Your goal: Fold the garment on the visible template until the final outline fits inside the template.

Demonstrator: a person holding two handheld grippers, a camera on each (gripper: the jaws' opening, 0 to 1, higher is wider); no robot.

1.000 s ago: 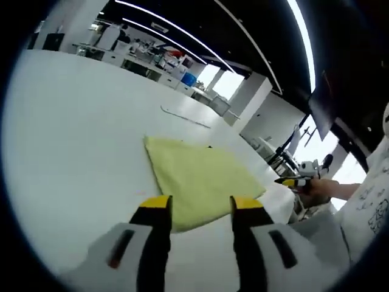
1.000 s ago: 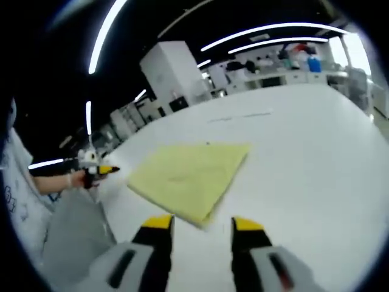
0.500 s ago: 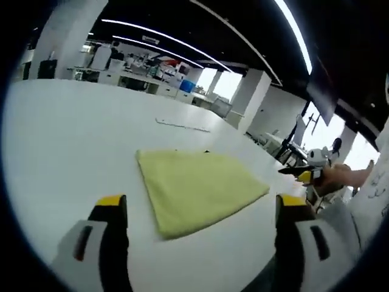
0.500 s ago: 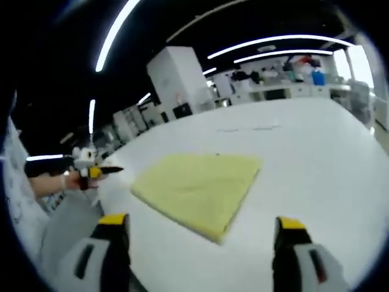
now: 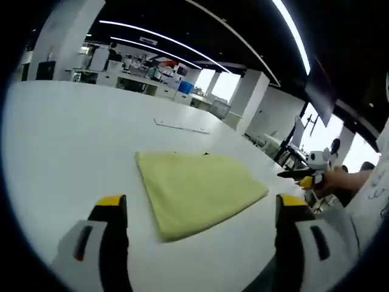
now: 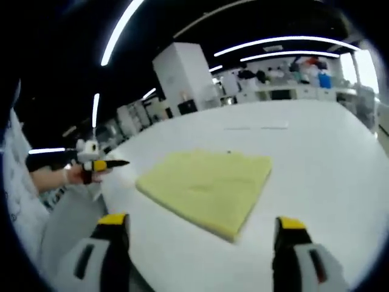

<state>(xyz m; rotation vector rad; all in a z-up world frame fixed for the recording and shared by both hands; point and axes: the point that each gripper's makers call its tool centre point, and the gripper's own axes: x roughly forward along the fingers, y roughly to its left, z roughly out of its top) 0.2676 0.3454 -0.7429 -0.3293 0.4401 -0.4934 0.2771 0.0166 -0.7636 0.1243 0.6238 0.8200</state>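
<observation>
A pale yellow garment (image 5: 197, 191) (image 6: 209, 188) lies folded flat into a neat four-sided pad on the white table, ahead of both wide-spread claws, untouched by either.

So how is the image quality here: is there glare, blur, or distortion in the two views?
Left gripper view: strong fisheye bending, the white table curves; bright window glare at right; the yellow folded cloth looks fairly sharp. Right gripper view: softer and slightly blurred, the yellow folded cloth has fuzzy edges; the ceiling light strips bend into arcs.
</observation>
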